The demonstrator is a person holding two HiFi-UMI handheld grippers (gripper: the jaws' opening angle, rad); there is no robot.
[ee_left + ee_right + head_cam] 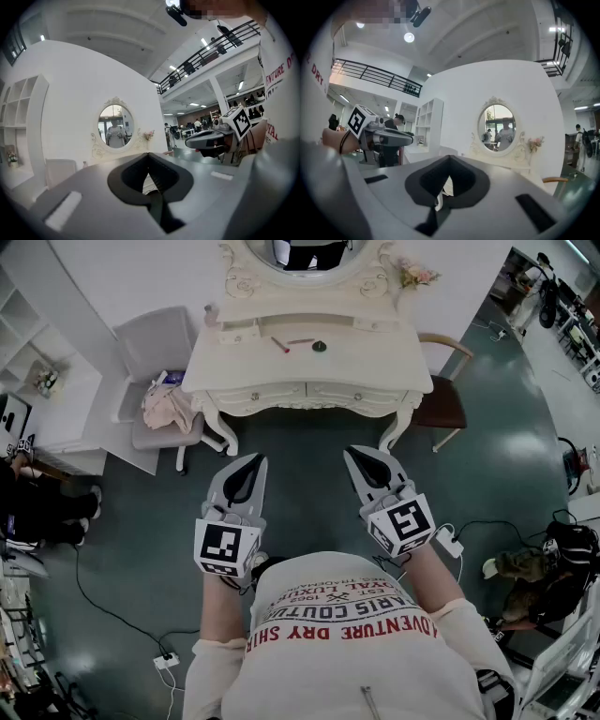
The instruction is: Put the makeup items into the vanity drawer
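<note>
The white vanity point(375, 357) stands ahead, its two front drawers point(255, 396) closed. On its top lie a red stick point(280, 344), a thin pinkish stick point(301, 340) and a small dark round item point(320, 346). My left gripper point(259, 458) and right gripper point(349, 452) are held side by side over the floor, well short of the vanity. Both are shut with nothing between their jaws. The left gripper view shows its own jaws point(149, 153) closed, with the oval mirror point(116, 125) beyond. The right gripper view shows the same: jaws point(450, 157) closed, mirror point(498, 124) far off.
A grey chair point(150, 348) with a pinkish cloth point(169, 407) stands left of the vanity, and a wooden chair point(446, 395) stands to its right. White shelving point(42, 381) lines the left wall. Cables and a power strip point(166, 660) lie on the dark floor. A person point(37, 507) sits at the far left.
</note>
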